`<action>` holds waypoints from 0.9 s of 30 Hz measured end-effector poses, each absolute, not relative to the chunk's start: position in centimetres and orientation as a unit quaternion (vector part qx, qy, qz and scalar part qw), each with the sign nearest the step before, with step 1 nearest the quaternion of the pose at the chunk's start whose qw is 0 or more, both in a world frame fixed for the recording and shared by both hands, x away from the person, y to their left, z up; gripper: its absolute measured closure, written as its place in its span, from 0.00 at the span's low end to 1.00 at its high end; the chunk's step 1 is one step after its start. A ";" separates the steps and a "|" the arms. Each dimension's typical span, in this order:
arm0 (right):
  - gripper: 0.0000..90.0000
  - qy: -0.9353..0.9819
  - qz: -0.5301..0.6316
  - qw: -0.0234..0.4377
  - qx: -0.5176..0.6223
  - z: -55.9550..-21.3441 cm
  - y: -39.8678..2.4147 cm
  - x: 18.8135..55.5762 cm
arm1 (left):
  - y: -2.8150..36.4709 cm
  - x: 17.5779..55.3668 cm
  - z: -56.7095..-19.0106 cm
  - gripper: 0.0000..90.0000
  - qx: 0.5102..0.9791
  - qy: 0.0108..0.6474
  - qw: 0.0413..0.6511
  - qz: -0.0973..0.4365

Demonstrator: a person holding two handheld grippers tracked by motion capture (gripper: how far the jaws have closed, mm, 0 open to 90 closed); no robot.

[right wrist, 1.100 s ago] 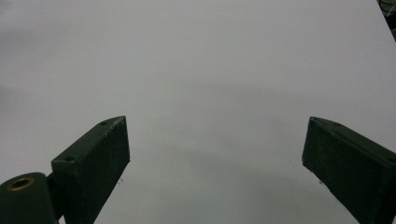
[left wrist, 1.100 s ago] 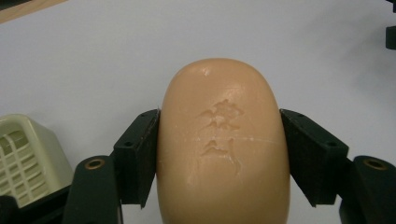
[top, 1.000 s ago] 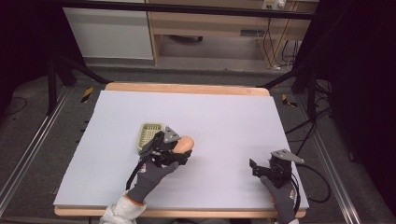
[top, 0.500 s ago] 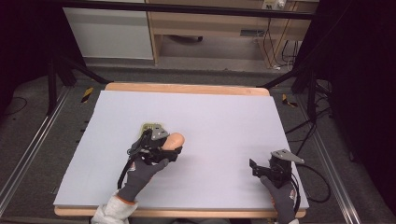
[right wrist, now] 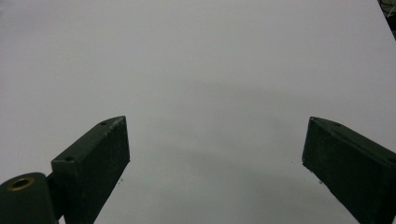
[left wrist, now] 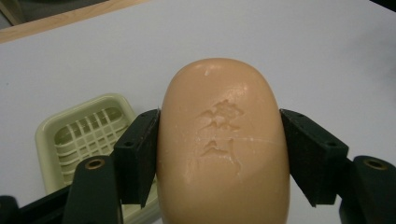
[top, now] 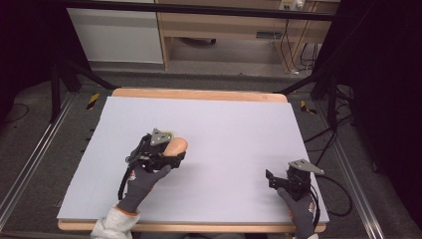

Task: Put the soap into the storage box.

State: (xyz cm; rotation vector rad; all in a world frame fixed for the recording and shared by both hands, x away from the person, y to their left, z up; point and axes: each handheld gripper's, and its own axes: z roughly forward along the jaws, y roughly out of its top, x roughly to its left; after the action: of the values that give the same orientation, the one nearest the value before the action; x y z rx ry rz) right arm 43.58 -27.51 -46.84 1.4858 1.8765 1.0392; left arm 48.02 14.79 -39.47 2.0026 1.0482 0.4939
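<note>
A peach-coloured bar of soap [left wrist: 223,144] with characters stamped into its top sits between the black jaws of my left gripper [left wrist: 219,140], which is shut on its two long sides. A pale green soap dish [left wrist: 86,135] with a slotted grid floor lies on the table just below and to the left of the soap. From the high view, the left gripper [top: 171,152] holds the soap [top: 177,146] left of the table's centre, covering most of the dish. My right gripper [right wrist: 215,158] stands open over bare table, and sits near the front right [top: 272,178].
The white tabletop [top: 234,124] has a wooden rim [top: 199,93] along its far edge. Black cables trail off the right side near the right gripper [top: 333,191]. Black frame legs and shelving stand beyond the table.
My left gripper has carried the soap leftward and a little farther from the person, so it now covers the soap dish in the high view. The right gripper has stayed put.
</note>
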 end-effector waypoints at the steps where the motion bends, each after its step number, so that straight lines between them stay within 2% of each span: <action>1: 0.09 0.694 0.384 0.263 0.549 -46.8 -27.5 43.6 | 14.8 48.0 -39.5 0.35 0.792 0.415 0.402 0.195; 27: 0.09 0.694 0.385 0.262 0.549 -46.8 -27.5 43.6 | 16.9 50.8 -39.8 0.35 0.775 0.448 0.392 0.211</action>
State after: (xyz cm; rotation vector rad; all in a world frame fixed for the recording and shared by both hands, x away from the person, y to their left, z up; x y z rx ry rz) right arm 43.59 -27.49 -46.84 1.4841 1.8789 1.0414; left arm 50.78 16.90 -39.78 1.9691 1.1382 0.5346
